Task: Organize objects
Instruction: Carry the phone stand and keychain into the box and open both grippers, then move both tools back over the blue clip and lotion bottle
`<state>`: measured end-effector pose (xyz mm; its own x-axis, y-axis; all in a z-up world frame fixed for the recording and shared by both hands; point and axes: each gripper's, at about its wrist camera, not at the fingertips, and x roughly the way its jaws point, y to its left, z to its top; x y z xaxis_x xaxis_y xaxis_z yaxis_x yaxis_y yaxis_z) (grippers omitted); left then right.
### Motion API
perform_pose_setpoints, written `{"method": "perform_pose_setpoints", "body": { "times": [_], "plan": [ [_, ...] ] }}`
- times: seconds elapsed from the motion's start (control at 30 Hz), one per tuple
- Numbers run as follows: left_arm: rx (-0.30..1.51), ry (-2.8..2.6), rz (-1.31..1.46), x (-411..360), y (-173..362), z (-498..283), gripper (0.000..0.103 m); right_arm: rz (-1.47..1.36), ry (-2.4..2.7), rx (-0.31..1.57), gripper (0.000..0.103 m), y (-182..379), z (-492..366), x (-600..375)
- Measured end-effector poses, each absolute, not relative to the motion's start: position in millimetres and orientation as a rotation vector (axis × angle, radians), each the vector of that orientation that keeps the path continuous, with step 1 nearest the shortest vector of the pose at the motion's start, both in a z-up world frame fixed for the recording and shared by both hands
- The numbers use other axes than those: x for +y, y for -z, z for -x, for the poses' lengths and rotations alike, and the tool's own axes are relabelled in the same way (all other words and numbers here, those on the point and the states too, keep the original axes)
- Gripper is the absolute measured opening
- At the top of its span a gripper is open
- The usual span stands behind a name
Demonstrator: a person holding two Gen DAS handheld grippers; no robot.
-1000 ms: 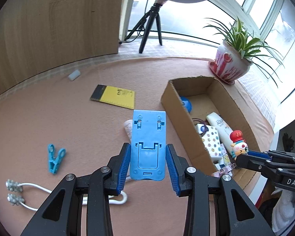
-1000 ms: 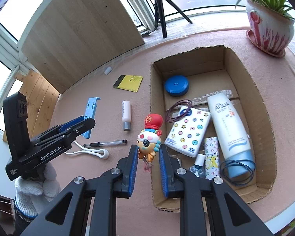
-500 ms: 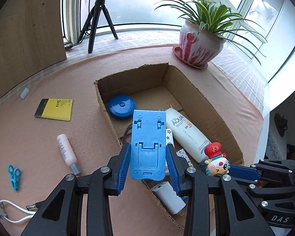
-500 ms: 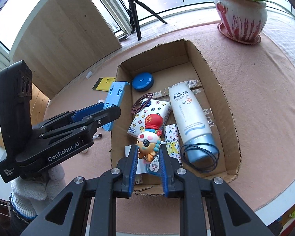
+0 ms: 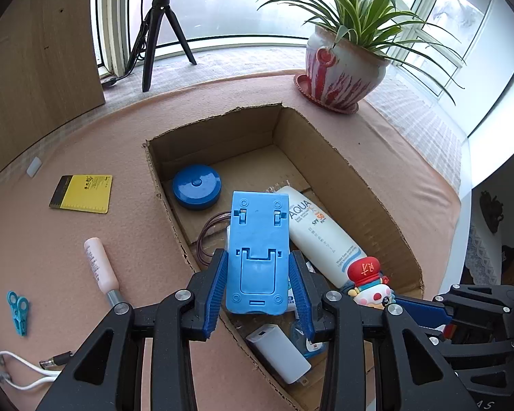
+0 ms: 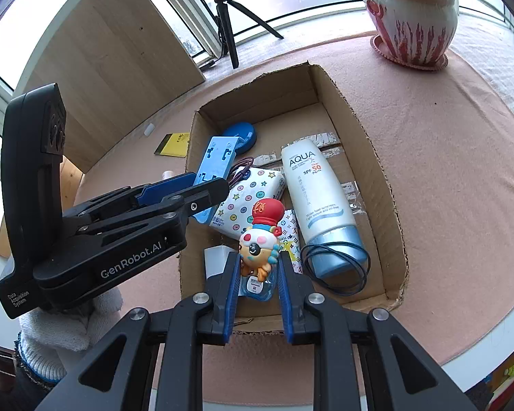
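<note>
- A home sunroom or enclosed balcony is showing itself here: curved windows (image 5: 243, 3) are letting daylight pour in.
- A spider plant in a red-and-white pot (image 5: 346, 68) is sitting on the pink-covered desk (image 5: 85, 150).
- A ring light's tripod (image 5: 161, 34) is standing by the glass.
- Household odds and ends — sunscreen (image 6: 318, 198), a yellow notepad (image 5: 82, 193) — are lying about.
</note>
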<state>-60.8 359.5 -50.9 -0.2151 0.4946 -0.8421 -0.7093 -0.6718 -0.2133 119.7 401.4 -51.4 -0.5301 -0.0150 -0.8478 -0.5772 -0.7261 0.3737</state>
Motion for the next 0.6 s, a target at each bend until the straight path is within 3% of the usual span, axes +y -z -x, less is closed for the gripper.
{"method": "perform_pose_setpoints", "body": {
  "times": [0.13, 0.27, 0.6],
  "plan": [
    [0.257, -1.943, 1.267, 358, 51, 63, 0.04, 1.271, -2.312, 0.904, 0.021, 49, -118, 399],
    [0.259, -1.949, 1.265, 353, 48, 62, 0.041, 1.252, -2.332, 0.852, 0.038, 41, -116, 393],
    [0.233, -2.009, 1.276, 318, 42, 70, 0.041, 1.262, -2.351, 0.846, 0.039, 40, -106, 382]
  ]
}}
